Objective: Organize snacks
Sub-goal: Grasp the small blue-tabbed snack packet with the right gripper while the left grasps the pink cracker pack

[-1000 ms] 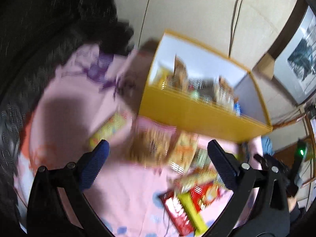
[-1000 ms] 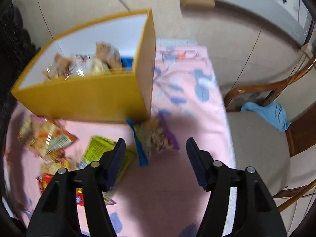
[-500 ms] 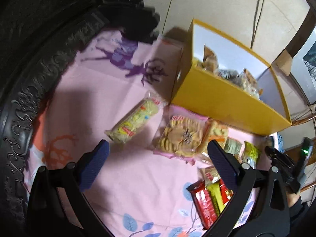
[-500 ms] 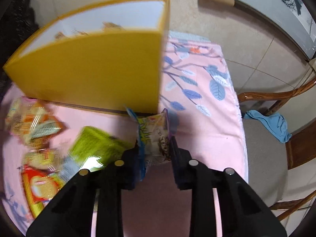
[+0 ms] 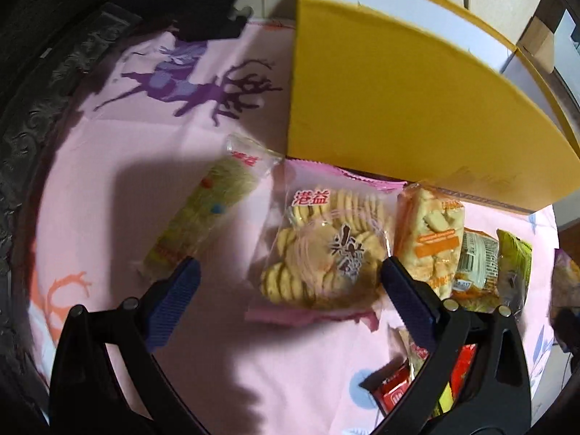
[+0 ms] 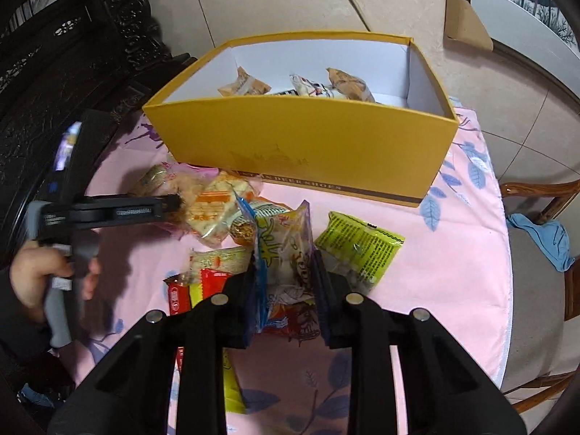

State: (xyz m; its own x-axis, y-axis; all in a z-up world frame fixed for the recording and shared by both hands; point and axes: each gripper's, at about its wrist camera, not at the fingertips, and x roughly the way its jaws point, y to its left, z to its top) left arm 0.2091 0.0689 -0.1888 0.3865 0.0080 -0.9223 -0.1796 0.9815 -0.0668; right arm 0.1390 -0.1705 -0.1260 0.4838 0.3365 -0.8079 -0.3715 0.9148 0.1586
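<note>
Clutter of loose snack packets on a pink leaf-print tablecloth (image 6: pixel 453 253), all in front of the yellow shoe box (image 6: pixel 308 148). Inside the box, against its far wall: a few wrapped snacks (image 6: pixel 348 83).

Right gripper (image 6: pixel 286 272): had just been closing, pads pressed from both sides on a clear blue-edged snack packet (image 6: pixel 290 239). Held that packet upright, in front of the box's long front wall and above the loose pile.

Left gripper (image 5: pixel 290 272): jaws wide apart, nothing between the pads, pointed steeply down in front of the box's left corner. Hovered over a pink-edged bag of round biscuits (image 5: pixel 326 250); contact with it could not be told. Gripped from behind by a hand (image 6: pixel 32 275), seen from the right wrist camera.

Left of the biscuits, just off the box's left corner: a long greenish packet (image 5: pixel 203 217), lying at a slant. Right of the biscuits, near the box's front wall: an orange-labelled packet (image 5: pixel 431 232). Further right, in front of the box's right half: a lime-green packet (image 6: pixel 359 250). Farthest from the box, nearest the grippers: red wrappers (image 6: pixel 195 286).
</note>
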